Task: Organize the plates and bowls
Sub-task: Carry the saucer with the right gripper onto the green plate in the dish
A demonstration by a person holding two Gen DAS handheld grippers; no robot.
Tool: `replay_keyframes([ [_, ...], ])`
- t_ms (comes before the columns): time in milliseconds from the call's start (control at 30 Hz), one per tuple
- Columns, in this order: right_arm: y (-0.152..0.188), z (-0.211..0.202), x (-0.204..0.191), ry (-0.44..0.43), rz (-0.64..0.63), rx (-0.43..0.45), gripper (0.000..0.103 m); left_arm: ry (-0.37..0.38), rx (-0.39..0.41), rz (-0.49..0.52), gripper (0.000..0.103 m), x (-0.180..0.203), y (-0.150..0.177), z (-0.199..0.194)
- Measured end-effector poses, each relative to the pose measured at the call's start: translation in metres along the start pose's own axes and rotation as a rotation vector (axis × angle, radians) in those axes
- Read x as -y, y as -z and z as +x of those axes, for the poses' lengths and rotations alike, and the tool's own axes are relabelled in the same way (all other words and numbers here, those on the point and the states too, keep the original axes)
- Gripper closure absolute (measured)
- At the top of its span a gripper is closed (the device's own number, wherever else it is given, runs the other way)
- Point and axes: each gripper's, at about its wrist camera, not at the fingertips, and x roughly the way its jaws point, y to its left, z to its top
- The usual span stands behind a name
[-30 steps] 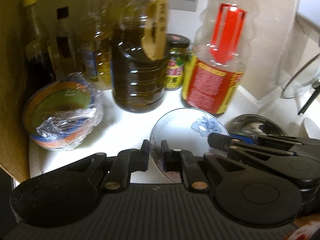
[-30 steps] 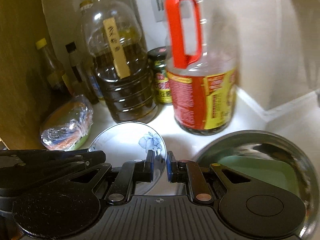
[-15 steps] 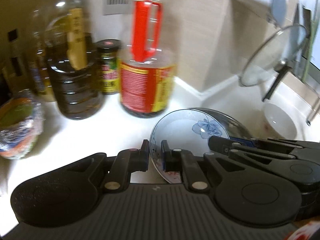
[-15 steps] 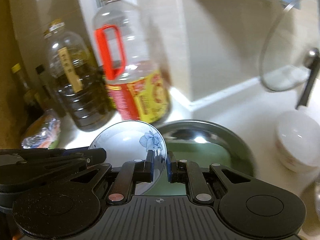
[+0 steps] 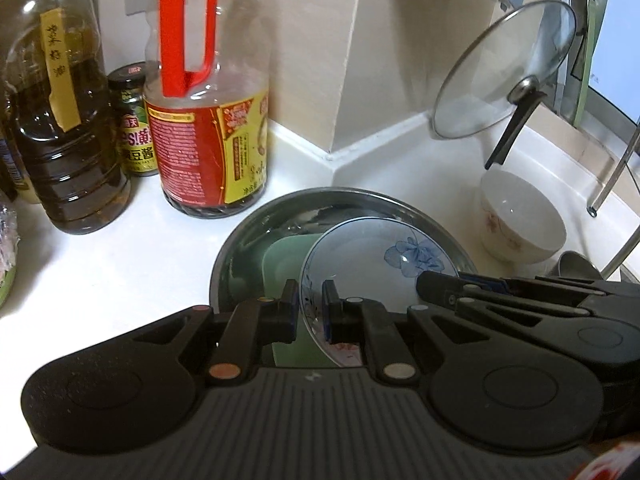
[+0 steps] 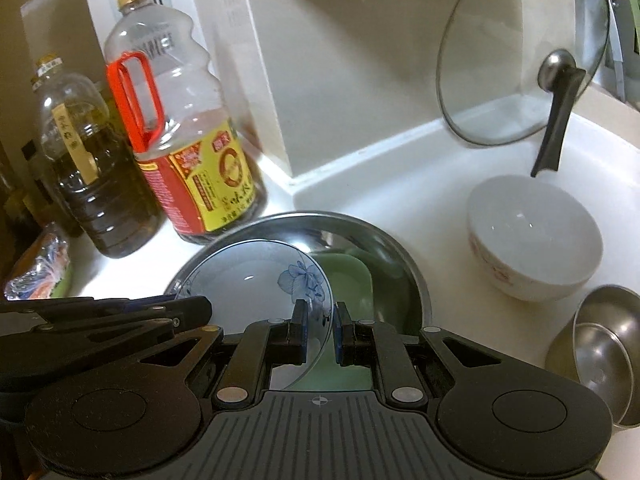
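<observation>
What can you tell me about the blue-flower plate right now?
The blue-flower plate is a shallow round dish, white and glossy like glazed ceramic, with one blue flower painted near its rim. Both the left gripper and right gripper pinch its rim. It sits roughly level above the steel basin.

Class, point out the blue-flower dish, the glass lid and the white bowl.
Blue-flower dish (image 5: 372, 256): left wrist view, inner base.
Glass lid (image 6: 500, 80): right wrist view, glass pane.
White bowl (image 6: 532, 232): right wrist view, inside wall.
</observation>
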Motion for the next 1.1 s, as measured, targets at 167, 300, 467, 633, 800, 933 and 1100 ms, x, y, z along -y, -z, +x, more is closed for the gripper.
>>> replay_keyframes([
  [167,0.000,0.007,0.002,0.008,-0.005,-0.018,0.090,-0.005,-0.018,0.000,0.093,0.001,0.000,0.008],
  [300,-0.001,0.015,0.003,0.015,0.001,-0.036,0.090,-0.006,-0.035,-0.005,0.093,0.000,-0.001,0.016],
  [467,-0.001,0.026,0.007,0.022,0.019,-0.068,0.090,-0.006,-0.060,-0.011,0.093,-0.001,-0.002,0.028],
  [633,-0.003,0.036,0.012,0.027,0.035,-0.103,0.090,-0.002,-0.085,-0.016,0.093,-0.002,-0.002,0.038],
  [800,-0.003,0.044,0.014,0.029,0.045,-0.128,0.090,-0.002,-0.106,-0.023,0.093,-0.004,-0.002,0.046],
  [933,-0.005,0.049,0.014,0.028,0.052,-0.142,0.090,-0.005,-0.116,-0.025,0.093,-0.005,-0.003,0.051],
  [1100,-0.007,0.052,0.014,0.026,0.056,-0.149,0.090,-0.008,-0.121,-0.030,0.093,-0.007,-0.003,0.054],
])
